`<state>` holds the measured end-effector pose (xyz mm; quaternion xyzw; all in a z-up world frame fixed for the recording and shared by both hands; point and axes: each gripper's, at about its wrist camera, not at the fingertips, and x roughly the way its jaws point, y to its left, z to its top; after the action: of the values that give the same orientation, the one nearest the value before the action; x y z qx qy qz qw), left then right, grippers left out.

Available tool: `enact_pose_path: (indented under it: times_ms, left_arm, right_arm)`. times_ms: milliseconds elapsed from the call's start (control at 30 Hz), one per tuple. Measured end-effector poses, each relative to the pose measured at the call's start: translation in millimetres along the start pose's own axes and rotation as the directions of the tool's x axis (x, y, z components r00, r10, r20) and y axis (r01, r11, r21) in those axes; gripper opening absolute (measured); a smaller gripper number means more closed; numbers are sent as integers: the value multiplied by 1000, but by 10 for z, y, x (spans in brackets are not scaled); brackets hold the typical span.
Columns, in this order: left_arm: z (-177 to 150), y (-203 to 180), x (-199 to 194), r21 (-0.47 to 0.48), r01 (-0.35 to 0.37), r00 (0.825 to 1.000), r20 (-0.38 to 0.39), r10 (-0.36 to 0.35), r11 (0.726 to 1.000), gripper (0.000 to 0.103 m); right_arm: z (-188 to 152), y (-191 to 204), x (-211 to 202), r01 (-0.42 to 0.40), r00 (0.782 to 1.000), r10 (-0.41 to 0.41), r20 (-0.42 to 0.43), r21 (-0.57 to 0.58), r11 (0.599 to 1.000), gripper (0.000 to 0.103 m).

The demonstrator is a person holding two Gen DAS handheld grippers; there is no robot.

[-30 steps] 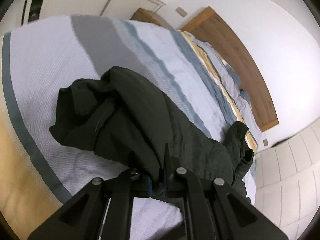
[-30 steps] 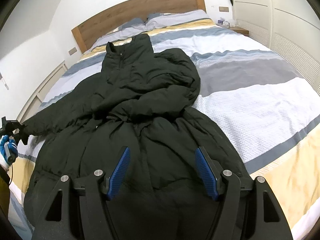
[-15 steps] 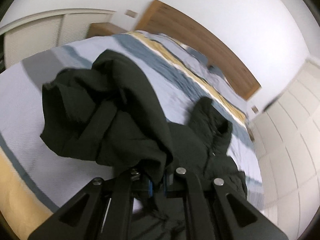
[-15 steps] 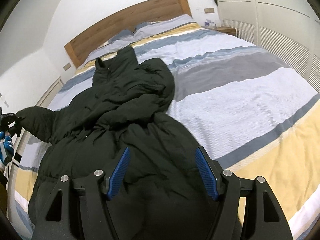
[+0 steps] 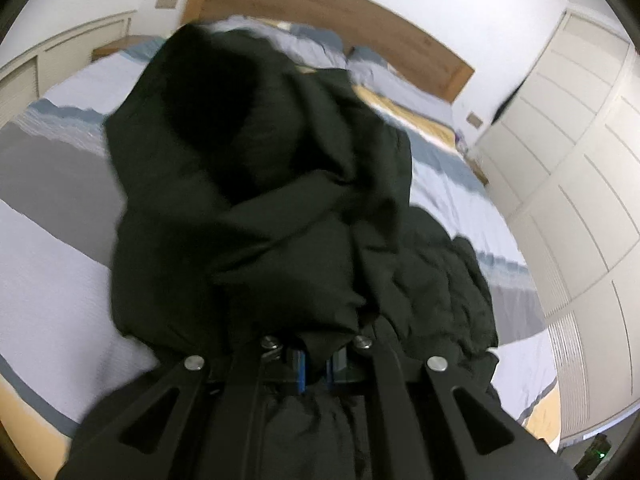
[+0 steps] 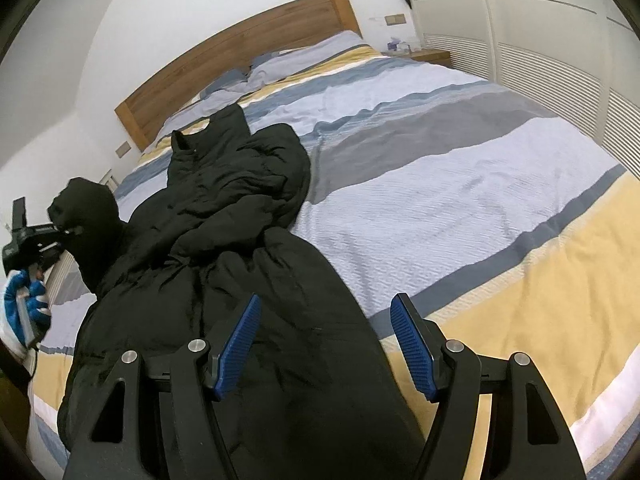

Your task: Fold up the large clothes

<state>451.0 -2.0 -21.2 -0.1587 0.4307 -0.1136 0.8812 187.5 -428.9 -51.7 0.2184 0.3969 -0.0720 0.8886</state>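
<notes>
A large black padded coat [image 6: 224, 248] lies lengthwise on the striped bed [image 6: 460, 184], collar toward the headboard. My left gripper [image 5: 314, 364] is shut on the coat's sleeve [image 5: 256, 200] and holds it lifted, so the dark fabric fills most of the left wrist view. The same gripper also shows at the far left of the right wrist view [image 6: 60, 234], with the sleeve end [image 6: 86, 220] raised above the bed's left side. My right gripper [image 6: 324, 344] is open and empty, hovering over the coat's lower hem.
A wooden headboard [image 6: 240, 60] and pillows [image 6: 304, 56] stand at the far end. White wardrobe doors [image 6: 540, 40] run along the right side. A nightstand [image 6: 432, 56] sits beside the bed. The bed's right half is bare striped cover.
My left gripper has swung the sleeve up and round toward the coat's body. My right gripper has drifted right and stayed open.
</notes>
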Motion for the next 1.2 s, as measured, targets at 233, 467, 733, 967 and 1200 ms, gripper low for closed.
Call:
enact_pose_path:
  times_ms: [233, 467, 733, 967, 1200]
  left_arm:
    - [-354, -152, 427, 50, -31, 993, -114, 36, 998, 6]
    - [-491, -262, 415, 95, -19, 988, -150, 33, 995, 12]
    - [-574, -340, -30, 87, 58, 985, -167, -43, 995, 29]
    - [-651, -306, -990, 90, 63, 995, -79, -56, 994, 33]
    - [-700, 70, -1911, 49, 37, 999, 33, -39, 998, 33]
  right_arm:
    - [-16, -131, -17, 9, 1000, -9, -4, 23, 1000, 67]
    - [-44, -46, -11, -1, 1000, 2, -14, 16, 1000, 67]
    - [5, 183, -361, -17, 1000, 17, 14, -22, 1000, 67]
    - [60, 520, -925, -44, 997, 49, 59, -86, 995, 68]
    - [65, 1094, -1265, -99, 990, 115, 76, -190, 977, 70]
